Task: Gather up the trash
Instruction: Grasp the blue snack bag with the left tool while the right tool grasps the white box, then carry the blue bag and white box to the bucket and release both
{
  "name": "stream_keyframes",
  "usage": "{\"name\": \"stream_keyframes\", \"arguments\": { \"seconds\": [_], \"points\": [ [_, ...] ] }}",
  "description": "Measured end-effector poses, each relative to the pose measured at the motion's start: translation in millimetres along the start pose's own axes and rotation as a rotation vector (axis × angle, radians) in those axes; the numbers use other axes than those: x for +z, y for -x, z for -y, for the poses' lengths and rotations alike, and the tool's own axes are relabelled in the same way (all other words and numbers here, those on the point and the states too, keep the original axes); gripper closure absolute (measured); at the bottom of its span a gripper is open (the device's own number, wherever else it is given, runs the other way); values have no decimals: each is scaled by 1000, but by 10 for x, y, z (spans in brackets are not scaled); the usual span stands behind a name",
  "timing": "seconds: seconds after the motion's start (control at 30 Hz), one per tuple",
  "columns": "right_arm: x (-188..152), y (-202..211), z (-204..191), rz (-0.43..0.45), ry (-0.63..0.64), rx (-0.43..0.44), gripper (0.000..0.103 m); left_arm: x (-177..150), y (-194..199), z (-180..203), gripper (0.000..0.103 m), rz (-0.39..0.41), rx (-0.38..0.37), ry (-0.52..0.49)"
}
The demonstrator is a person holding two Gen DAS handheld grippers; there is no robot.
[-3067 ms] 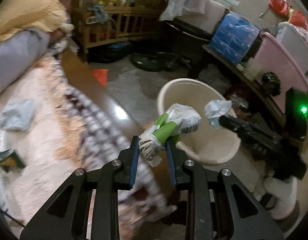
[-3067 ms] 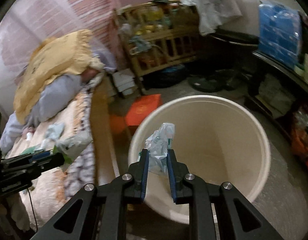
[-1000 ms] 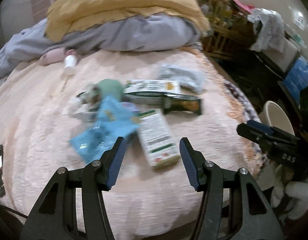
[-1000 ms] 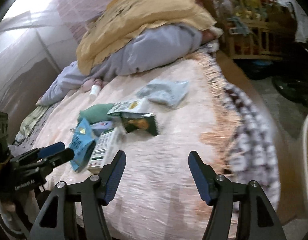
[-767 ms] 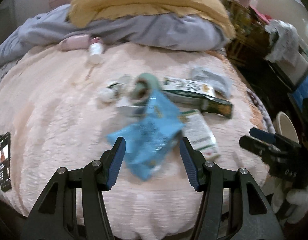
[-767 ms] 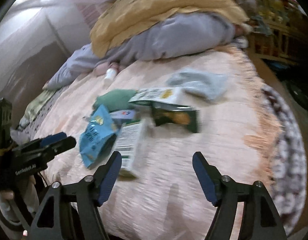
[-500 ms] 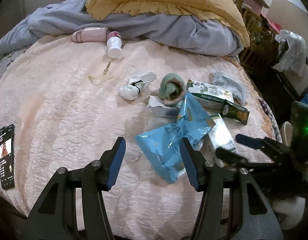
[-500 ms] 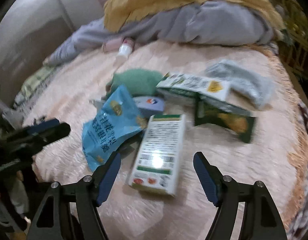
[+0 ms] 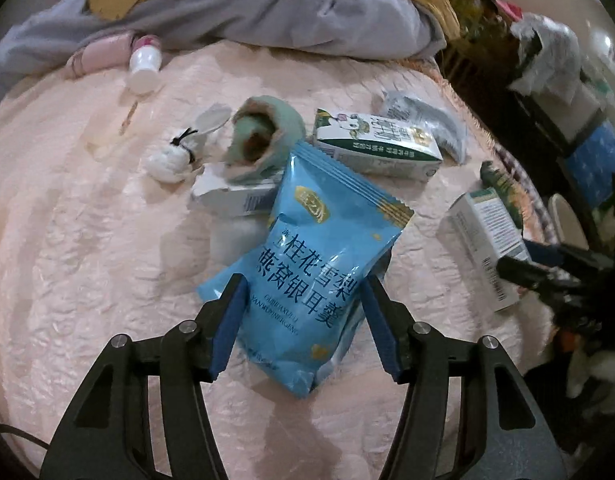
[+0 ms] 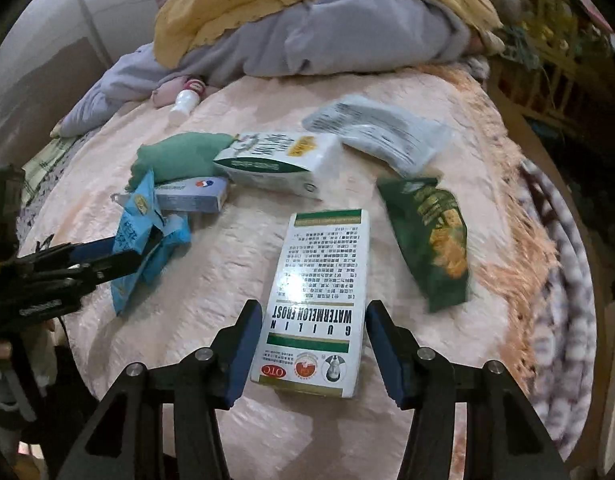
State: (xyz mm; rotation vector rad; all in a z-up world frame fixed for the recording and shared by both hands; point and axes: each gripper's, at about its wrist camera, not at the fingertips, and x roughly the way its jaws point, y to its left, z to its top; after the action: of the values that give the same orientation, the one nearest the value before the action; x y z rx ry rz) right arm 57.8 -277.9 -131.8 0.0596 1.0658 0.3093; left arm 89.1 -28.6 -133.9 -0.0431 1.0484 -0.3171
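Left gripper (image 9: 303,322): my fingers stood spread on either side of the blue snack pouch (image 9: 307,264); the pads looked just clear of its edges, not pressing. They had just parted a little further.
Right gripper (image 10: 313,350): fingers spread around the near end of the white medicine box (image 10: 321,296), a slim gap on each side. They had just been drawing in, box between them.
Blue snack pouch: lay flat on the pink bed cover (image 9: 67,240), toward the near edge of the bed.
White medicine box: flat on the bed, printed face up, close to the near edge.
Other trash: green snack bag (image 10: 431,240) beside the box toward the fringed edge; milk carton (image 10: 275,162), grey pouch (image 10: 379,136) and small blue-and-white box (image 10: 191,196) farther in.
Bed head: yellow and grey bedding (image 10: 327,20) piled up, with a small white bottle (image 10: 183,104) beside it.
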Motion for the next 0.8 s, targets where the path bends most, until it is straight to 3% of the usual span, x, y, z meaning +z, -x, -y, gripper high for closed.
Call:
{"name": "stream_keyframes", "arguments": {
  "seconds": [0.13, 0.2, 0.37, 0.4, 0.5, 0.57, 0.8],
  "points": [
    [-29, -91, 44, 1, -18, -4, 38, -49, -46, 146, 45, -36, 85, -66],
    [-19, -176, -3, 0, -11, -1, 38, -75, -40, 160, 45, -46, 105, -100],
    [-47, -183, -59, 40, 12, -11, 39, -76, -104, 9, 42, -44, 104, -48],
    [-47, -174, -48, 48, 12, -12, 47, -79, -103, 13, 43, -42, 108, -47],
    [-61, -81, -20, 67, 12, 10, 48, -74, -5, 78, 64, -21, 104, -44],
    [-76, 40, 5, 92, 19, 10, 48, -52, 83, 157, 72, -26, 35, -36],
    [-152, 422, 216, 153, -5, 7, 48, 7, 300, 618, 73, 26, -4, -82]
  ]
}}
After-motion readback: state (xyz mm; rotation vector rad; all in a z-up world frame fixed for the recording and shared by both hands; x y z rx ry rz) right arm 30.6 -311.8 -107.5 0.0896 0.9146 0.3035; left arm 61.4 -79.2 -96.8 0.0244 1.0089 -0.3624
